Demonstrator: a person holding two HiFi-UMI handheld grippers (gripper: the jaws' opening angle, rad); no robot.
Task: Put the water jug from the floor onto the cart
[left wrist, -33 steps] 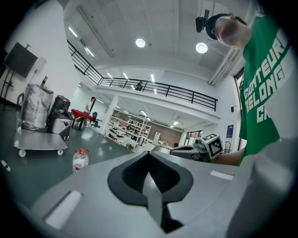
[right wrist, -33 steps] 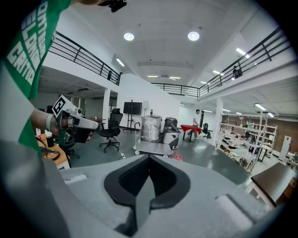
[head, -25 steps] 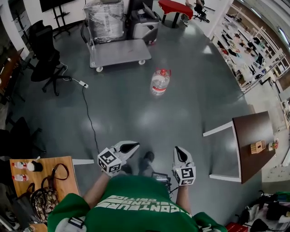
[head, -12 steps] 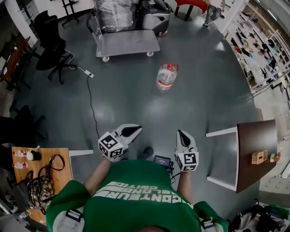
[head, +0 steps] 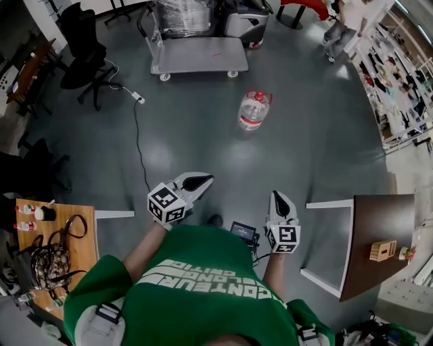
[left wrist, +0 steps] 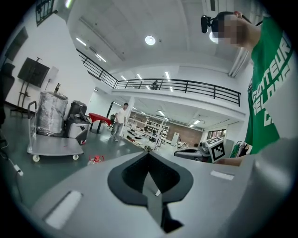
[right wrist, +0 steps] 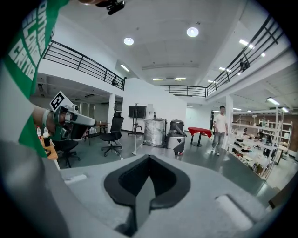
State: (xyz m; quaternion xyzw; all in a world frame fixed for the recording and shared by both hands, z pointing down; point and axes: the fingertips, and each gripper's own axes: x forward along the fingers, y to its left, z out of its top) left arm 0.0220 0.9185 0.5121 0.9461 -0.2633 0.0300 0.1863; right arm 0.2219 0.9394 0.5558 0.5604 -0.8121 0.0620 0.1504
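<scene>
The clear water jug [head: 254, 110] with a red cap and red handle stands upright on the grey floor. Beyond it is the flat grey cart [head: 198, 55], with a plastic-wrapped load [head: 181, 12] at its far end. My left gripper [head: 196, 182] and right gripper [head: 279, 201] are held out in front of my chest, both shut and empty, well short of the jug. In the left gripper view the jug's red top [left wrist: 95, 159] shows just over the shut left gripper [left wrist: 149, 155], with the cart [left wrist: 56, 146] to its left. The right gripper [right wrist: 149, 158] view shows the wrapped load [right wrist: 153, 132].
A power strip [head: 139, 98] and its cable [head: 139, 152] lie on the floor at left, near a black office chair [head: 84, 40]. A wooden table [head: 81, 246] with a bag is at my left, a brown table [head: 372, 236] at my right. A person [right wrist: 220, 128] walks in the background.
The person holding the grippers has walked forward. Both grippers are now closer to the jug in the head view, still shut and empty. The jug and cart have not moved on the floor.
</scene>
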